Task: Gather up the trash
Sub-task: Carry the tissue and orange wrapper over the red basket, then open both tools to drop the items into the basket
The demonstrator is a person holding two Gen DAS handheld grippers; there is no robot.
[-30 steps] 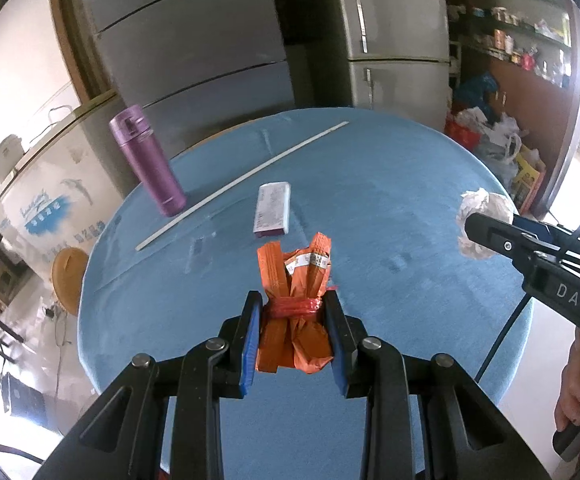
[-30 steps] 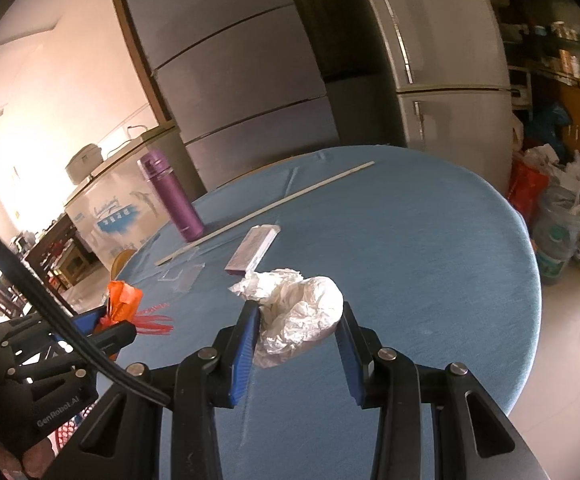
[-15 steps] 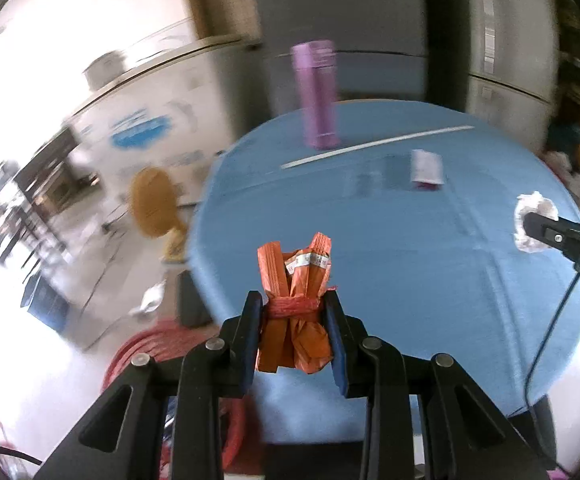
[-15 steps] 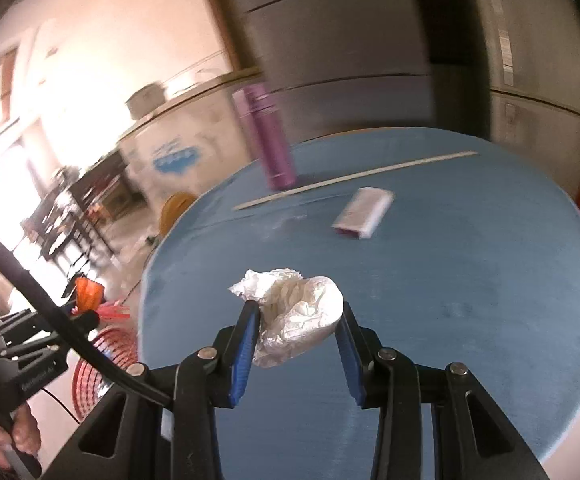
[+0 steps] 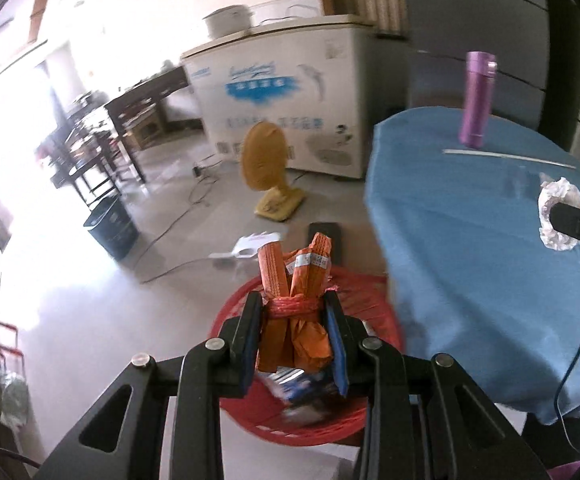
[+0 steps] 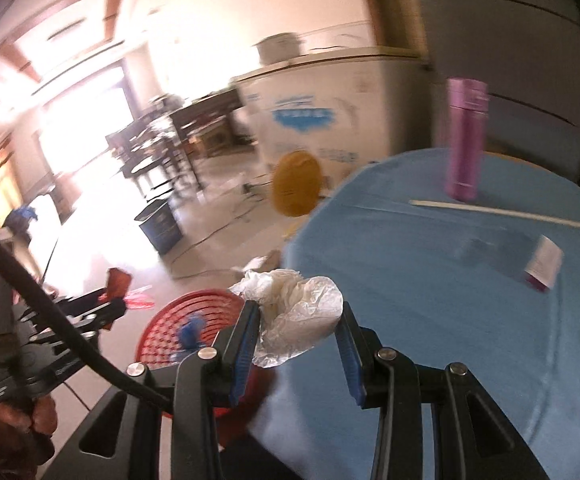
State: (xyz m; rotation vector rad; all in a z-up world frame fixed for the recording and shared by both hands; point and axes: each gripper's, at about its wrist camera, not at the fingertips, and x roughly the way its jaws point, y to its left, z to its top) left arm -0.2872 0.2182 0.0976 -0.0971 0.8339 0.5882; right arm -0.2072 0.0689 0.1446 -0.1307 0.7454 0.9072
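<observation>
Orange wrapper bundle [image 5: 294, 312] sits clamped between the left tongs [image 5: 293, 340], held above the red basket [image 5: 241, 312] on the floor beside the blue bench [image 5: 470, 240]. From the right wrist, the right tongs [image 6: 296, 344] are clamped on a crumpled white wad [image 6: 298, 312] at the bench's edge, the basket just beyond on the left; a purple bottle [image 6: 466, 140] stands upright farther back on the bench.
</observation>
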